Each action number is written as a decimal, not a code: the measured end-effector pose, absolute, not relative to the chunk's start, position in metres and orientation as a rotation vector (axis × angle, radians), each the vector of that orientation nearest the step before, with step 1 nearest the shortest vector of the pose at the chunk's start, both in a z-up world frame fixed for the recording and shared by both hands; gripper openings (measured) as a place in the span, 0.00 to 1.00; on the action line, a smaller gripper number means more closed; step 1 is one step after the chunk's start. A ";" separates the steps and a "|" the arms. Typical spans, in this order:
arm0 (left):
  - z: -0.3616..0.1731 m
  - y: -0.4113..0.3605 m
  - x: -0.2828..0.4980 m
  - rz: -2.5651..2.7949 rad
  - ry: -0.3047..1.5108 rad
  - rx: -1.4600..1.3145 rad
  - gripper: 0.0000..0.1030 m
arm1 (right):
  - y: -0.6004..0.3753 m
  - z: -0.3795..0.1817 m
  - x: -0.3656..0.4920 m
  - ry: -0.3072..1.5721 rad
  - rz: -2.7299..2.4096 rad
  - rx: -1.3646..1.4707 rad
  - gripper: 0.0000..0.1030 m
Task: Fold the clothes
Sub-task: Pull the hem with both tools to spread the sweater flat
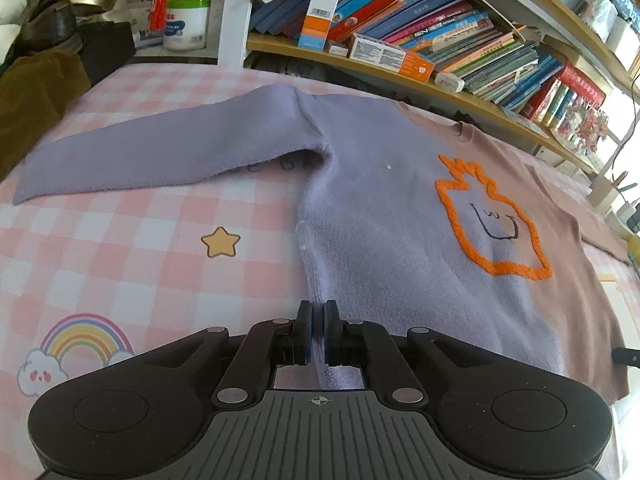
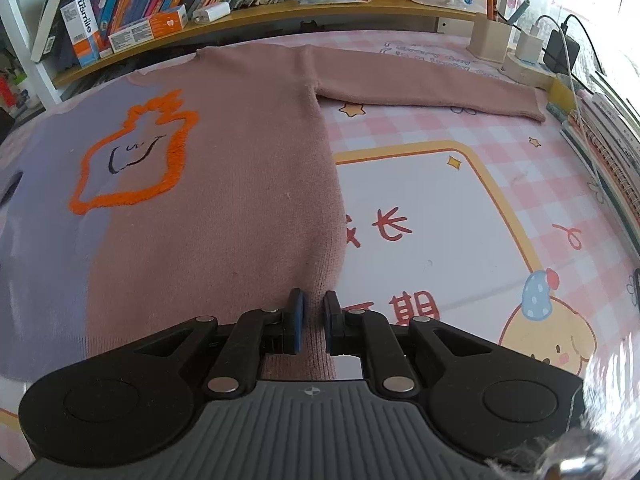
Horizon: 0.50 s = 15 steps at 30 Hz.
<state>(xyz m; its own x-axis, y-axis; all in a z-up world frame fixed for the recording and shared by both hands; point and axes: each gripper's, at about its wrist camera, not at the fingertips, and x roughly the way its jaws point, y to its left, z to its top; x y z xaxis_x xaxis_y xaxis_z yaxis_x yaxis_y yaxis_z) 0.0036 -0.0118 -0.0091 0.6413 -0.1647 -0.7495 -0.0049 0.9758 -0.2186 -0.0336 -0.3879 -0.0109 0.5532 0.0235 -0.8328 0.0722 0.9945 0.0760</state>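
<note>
The two-tone knit sweater [image 1: 380, 208], lilac on one half, dusty pink on the other, w/ an orange fuzzy outlined figure [image 1: 492, 220] on the chest, lies spread flat, front up, on a pink-and-white checked sheet [image 1: 132, 248] printed w/ stars and a rainbow. Whether that's a bed or a bench under it, can't tell. Bookshelf [image 1: 440, 40] runs along the far side.

Progress: basically at the start. Body is flat and unfolded; lilac sleeve [image 1: 152, 156] sticks straight out to one side, pink sleeve [image 2: 432, 88] straight out to the other. No fold made yet, as far as both views show. Laying-out looks done, few wrinkles.

Tools: left tool [image 1: 318, 330] is clamped tight on the lilar side's bottom hem corner, w/ a strip of lilac knit pinched between the blue pads. Right tool [image 2: 314, 320] is closed down on the pink side's bottom hem corner; a thicker ridge of pink ribbing sits between its pads, so jaws look a touch wider but gripping. Both point down at the hem, one at each lower corner.

Left to do, by my read: lift the hem and carry it up toward the neckline, or fold sides in; sleeves need tucking across the body; then a final halving. So nearly all the folding remains.
</note>
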 end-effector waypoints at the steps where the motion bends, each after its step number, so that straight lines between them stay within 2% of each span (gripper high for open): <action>1: -0.009 -0.011 0.004 -0.092 0.872 -0.208 0.04 | -0.387 -0.011 -0.034 0.985 -0.028 0.107 0.09; 15: -0.009 -0.020 0.008 -0.095 0.875 -0.185 0.04 | -0.389 -0.011 -0.034 0.980 -0.041 0.092 0.09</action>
